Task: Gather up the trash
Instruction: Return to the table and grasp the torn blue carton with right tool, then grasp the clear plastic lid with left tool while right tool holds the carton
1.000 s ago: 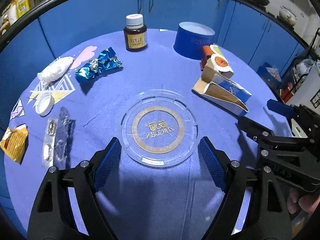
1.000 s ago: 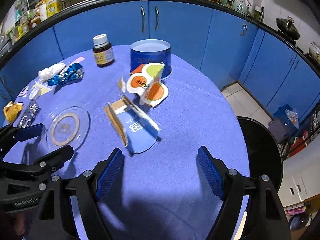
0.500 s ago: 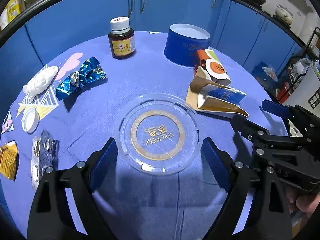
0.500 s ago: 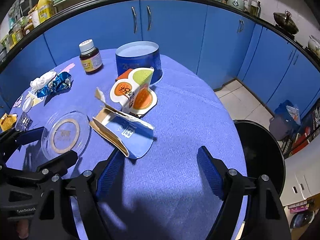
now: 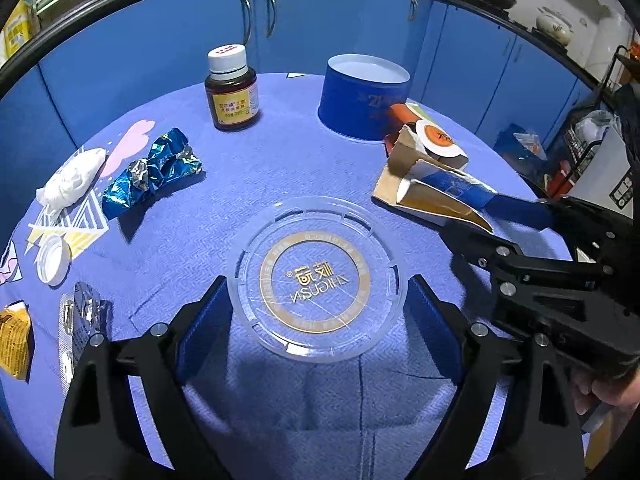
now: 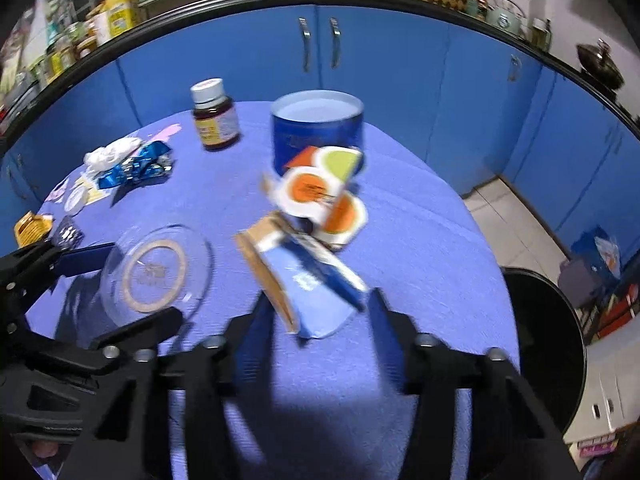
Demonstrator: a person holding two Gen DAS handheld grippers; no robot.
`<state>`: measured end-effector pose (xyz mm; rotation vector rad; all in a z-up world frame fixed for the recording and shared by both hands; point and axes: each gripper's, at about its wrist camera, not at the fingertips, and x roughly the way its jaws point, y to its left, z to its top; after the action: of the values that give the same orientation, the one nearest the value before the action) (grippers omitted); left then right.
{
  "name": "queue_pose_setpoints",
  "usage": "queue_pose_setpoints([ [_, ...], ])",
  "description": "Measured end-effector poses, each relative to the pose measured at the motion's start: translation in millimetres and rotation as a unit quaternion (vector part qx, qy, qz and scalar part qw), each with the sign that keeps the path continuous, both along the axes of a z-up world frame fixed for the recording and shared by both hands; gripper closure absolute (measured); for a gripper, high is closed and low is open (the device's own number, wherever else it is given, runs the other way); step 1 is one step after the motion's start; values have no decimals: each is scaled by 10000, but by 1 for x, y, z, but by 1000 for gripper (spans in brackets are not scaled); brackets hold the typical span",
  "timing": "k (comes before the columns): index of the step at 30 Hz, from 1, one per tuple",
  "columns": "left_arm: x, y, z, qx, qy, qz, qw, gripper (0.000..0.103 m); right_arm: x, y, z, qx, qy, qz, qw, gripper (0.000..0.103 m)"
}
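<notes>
A clear round plastic lid with a gold ring lies flat on the blue table. My left gripper is open, and its pads straddle the lid's near half. A torn blue and brown carton lies to the right of the lid. The right gripper has its jaws closing, with the carton's near end between them and the pads just short of its sides. In the left wrist view the right gripper reaches the carton from the right.
An orange and white package leans behind the carton, with a blue round tin and a brown bottle farther back. At the left lie blue foil, a white wad, a cap and a blister pack. A black bin stands beside the table.
The right gripper has come forward over the carton's near end and its jaws have narrowed around it. The left gripper has edged up until its pads flank the lid.
</notes>
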<state>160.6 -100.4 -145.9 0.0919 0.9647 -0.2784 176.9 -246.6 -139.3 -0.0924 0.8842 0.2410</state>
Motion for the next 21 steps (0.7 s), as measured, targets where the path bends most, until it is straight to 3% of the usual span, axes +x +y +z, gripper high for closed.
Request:
queue_pose_setpoints([
  [11, -9, 10, 16, -72, -228, 105, 9997, 18, -6, -1, 7, 24, -84, 77, 9999, 68],
  [21, -18, 15, 36, -88, -451, 185, 9988, 18, -27, 2, 32, 128, -308, 196, 9993, 69],
])
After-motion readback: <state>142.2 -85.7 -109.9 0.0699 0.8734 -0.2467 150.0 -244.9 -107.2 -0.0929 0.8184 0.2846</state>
